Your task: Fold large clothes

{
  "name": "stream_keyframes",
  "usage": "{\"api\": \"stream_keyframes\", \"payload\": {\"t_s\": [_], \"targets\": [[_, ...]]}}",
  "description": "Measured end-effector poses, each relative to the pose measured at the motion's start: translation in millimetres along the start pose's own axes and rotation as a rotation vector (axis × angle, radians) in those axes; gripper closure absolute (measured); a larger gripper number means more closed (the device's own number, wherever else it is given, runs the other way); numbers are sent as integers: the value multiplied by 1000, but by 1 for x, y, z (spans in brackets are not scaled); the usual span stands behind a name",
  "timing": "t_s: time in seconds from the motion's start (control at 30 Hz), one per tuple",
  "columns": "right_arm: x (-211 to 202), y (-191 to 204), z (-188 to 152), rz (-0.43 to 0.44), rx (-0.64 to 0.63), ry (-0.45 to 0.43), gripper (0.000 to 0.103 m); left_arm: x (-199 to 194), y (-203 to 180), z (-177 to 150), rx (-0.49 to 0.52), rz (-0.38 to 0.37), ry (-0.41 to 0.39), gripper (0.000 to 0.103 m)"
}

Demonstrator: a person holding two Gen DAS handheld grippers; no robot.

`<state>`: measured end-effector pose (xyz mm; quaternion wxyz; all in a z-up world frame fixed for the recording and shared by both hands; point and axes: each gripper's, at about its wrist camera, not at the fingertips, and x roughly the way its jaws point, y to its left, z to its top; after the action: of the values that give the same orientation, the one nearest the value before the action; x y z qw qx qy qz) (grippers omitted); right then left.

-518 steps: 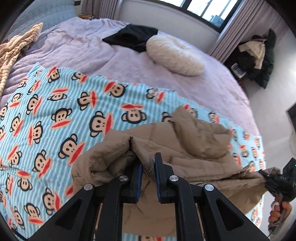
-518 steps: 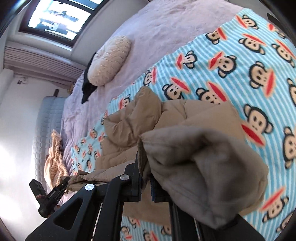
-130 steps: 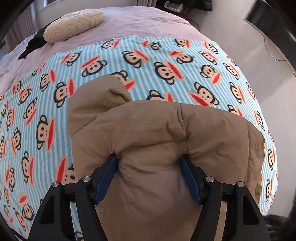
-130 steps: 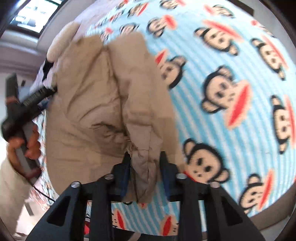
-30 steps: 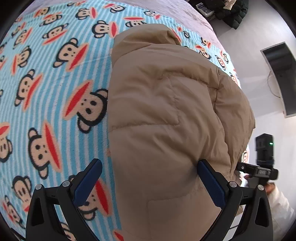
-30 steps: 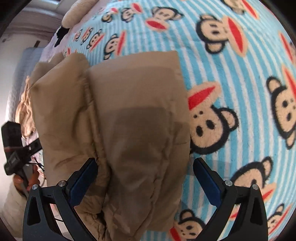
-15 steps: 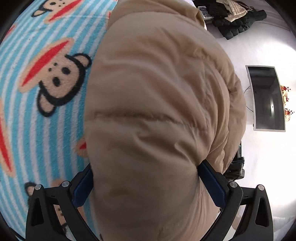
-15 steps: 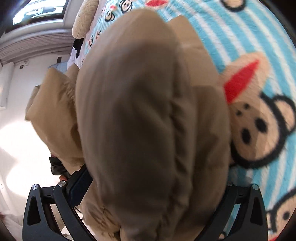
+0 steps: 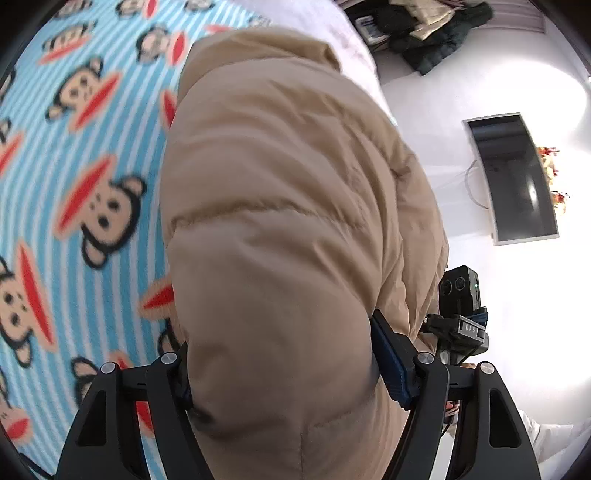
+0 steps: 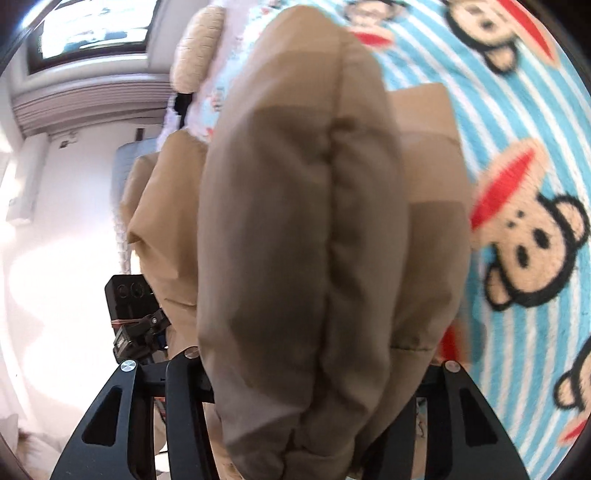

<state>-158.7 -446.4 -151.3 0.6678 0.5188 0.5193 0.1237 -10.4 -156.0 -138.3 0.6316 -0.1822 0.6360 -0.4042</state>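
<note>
A folded tan puffer jacket (image 9: pixel 288 206) lies on the monkey-print blanket (image 9: pixel 74 155) near the bed's edge. My left gripper (image 9: pixel 280 354) straddles one end of the bundle. Its jaws are closing, and the blue pad (image 9: pixel 388 358) presses into the padding. In the right wrist view the jacket (image 10: pixel 306 221) bulges up between the fingers of my right gripper (image 10: pixel 317 362). Those jaws are closing too, squeezing the other end, with the pads hidden by fabric. Each view shows the opposite gripper beside the jacket: the right one (image 9: pixel 461 314) and the left one (image 10: pixel 136 314).
The blue striped blanket (image 10: pixel 517 147) covers the bed. A cream round pillow (image 10: pixel 195 48) lies further back below a window (image 10: pixel 92 29). Off the bed are a white floor, a dark screen (image 9: pixel 517 177) and a pile of dark clothes (image 9: pixel 436 33).
Both pairs of jaws have come in from fully wide and now pinch the jacket's ends. The jacket has bunched up between the fingers, and both views have tipped upward.
</note>
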Motion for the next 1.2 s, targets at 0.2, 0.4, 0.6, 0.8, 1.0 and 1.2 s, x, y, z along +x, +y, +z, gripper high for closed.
{"api": "stream_keyframes", "payload": {"t_s": [0.2,0.4,0.6,0.8,1.0,1.2], "targets": [[21,57,6,27,-71,-30,48,-55,11,19,22,-9,-74,28],[88,118,20,47,-121,-36,48,-132,59,50,43,22,-127,28],[182,168,31,68,-149,-22,48,-209,147,80,27,84,-168,28],[278,182,43,14,-127,28,46,-232,242,102,-68,210,-178,28],[288,186,31,-146,-89,54,42,-240,268,90,-90,281,-178,27],[208,227,4,-227,-203,-137,42,-287,241,108,64,383,-293,27]]}}
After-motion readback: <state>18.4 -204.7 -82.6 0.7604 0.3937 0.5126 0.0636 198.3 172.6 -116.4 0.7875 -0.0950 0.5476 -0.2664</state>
